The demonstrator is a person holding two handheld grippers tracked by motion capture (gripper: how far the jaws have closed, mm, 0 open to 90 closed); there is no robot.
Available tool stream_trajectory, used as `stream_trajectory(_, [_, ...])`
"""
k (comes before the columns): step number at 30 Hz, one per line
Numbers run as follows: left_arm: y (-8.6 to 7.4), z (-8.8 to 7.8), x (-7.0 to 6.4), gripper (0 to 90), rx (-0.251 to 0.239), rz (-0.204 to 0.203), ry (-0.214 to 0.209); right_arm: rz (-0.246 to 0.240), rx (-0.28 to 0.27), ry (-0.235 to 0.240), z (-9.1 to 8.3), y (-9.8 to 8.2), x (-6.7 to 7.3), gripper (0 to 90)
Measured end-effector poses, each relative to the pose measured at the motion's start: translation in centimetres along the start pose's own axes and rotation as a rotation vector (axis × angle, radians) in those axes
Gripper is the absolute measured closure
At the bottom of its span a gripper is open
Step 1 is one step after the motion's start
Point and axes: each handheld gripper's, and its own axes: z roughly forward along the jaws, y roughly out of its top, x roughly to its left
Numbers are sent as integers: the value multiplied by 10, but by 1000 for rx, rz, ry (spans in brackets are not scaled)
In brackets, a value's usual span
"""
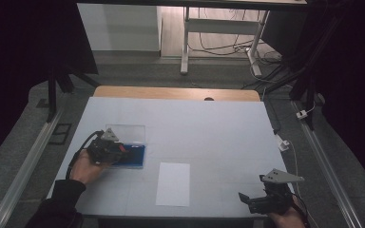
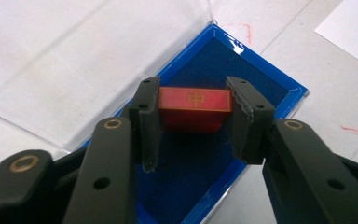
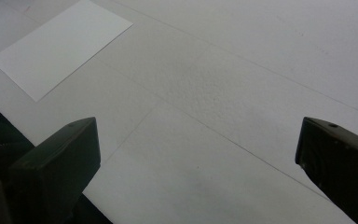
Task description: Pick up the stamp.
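A: Entry. Left tool (image 2: 193, 121) is pinching a red block (image 2: 193, 106) by its two short ends, directly over the blue tray (image 2: 265, 74). The block carries a gold character and gold edging on its upper face. Whether it hangs just above the dark blue lining or touches it cannot be told.

B: Location on the desk (image 1: 218, 128)?

A: In the high view the tray (image 1: 135, 159) sits toward the left edge, nearer the front than the back. Its clear lid (image 1: 126, 130) lies folded open on the far side. A white sheet of paper (image 1: 173, 183) lies near the front edge, about mid-width, apart from the tray.

B: Right tool?

A: Right tool (image 1: 261, 202) is at the front right corner, jaws spread wide, nothing between them; the right gripper view looks across bare desk toward the paper (image 3: 60, 46).

B: Judgement on the step?

A: Appears to be moving the block at the tray, lifting out or setting in; direction not determinable. To do it well: keep the grip square on the ends so the block stays level, move straight up or down to clear the tray's blue rim, and avoid dragging the lining. The tray looks light, so a sideways pull could shift it; the idle right tool could steady the rim if needed.
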Motion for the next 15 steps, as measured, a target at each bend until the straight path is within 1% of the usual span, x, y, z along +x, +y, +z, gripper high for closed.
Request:
stream_trajectory(5, [0, -6, 2, 581, -35, -32, -19, 0, 0, 0, 0, 0, 0, 0])
stream_trajectory(8, [2, -9, 1, 581, -44, -44, -18, 0, -2, 0, 0, 0, 0, 0])
stream_trajectory(10, [3, -11, 0, 581, -54, -47, -22, 0, -2, -1, 0, 0, 0, 0])
stream_trajectory(15, [5, -16, -4, 581, -66, -42, -10, 3, -4, -2, 0, 0, 0, 0])
